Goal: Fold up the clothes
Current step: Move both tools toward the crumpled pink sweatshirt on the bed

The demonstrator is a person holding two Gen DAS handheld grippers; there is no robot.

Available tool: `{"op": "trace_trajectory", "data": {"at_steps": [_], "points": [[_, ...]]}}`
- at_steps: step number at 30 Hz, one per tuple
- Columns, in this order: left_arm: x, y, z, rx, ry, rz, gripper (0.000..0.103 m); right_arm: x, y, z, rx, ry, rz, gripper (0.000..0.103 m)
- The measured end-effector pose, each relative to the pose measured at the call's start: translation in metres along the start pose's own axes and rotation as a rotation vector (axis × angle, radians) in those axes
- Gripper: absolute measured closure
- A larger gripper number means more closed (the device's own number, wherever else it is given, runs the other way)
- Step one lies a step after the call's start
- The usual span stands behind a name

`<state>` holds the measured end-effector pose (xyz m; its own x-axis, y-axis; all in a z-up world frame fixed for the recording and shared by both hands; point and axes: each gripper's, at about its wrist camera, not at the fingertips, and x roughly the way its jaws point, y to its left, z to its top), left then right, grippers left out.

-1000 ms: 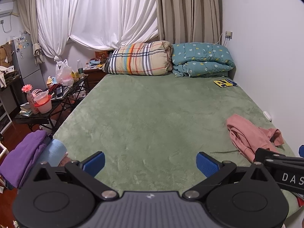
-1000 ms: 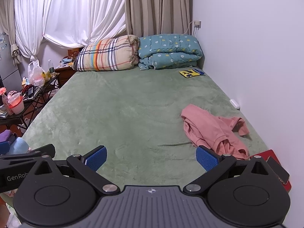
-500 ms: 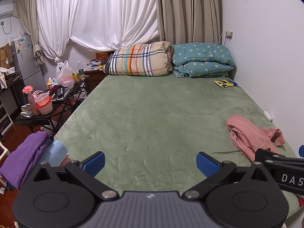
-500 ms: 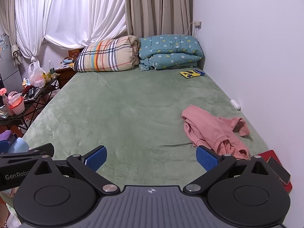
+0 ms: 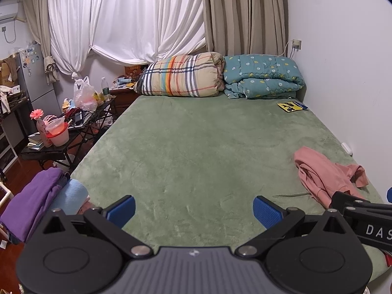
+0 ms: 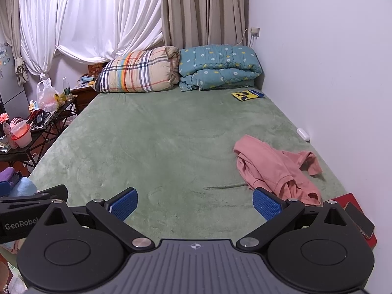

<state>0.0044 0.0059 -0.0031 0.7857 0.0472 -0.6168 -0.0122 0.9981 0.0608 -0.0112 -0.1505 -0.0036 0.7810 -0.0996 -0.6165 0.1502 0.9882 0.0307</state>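
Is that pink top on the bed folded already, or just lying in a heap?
Not folded. The pink top lies crumpled on the green bed, sleeve flung sideways, fabric bunched in uneven wrinkles.

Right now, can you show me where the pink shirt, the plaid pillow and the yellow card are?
pink shirt (image 6: pixel 272 169): right wrist view, on its crumpled middle.
plaid pillow (image 6: pixel 137 72): right wrist view, on its striped front face.
yellow card (image 6: pixel 245 95): right wrist view, on its yellow part.
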Motion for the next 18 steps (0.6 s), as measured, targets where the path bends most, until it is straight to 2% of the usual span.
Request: {"op": "trace_trajectory", "data": {"at_steps": [9,10,11,18], "points": [[0.001,0.000,-0.001,-0.001,0.003,0.001,0.000,0.009,-0.005,0.011,0.006,-0.001,-0.013,0.002],[0.002,0.004,-0.001,0.000,0.005,0.000,0.000,0.004,-0.006,0.004,0.002,-0.004,-0.016,0.002],[0.002,0.004,-0.002,0.000,0.006,-0.001,0.000,-0.011,-0.005,-0.019,-0.004,-0.010,-0.019,0.002],[0.005,0.005,-0.004,-0.001,0.016,0.002,0.000,-0.006,-0.015,-0.022,0.027,-0.033,-0.007,0.002]]}}
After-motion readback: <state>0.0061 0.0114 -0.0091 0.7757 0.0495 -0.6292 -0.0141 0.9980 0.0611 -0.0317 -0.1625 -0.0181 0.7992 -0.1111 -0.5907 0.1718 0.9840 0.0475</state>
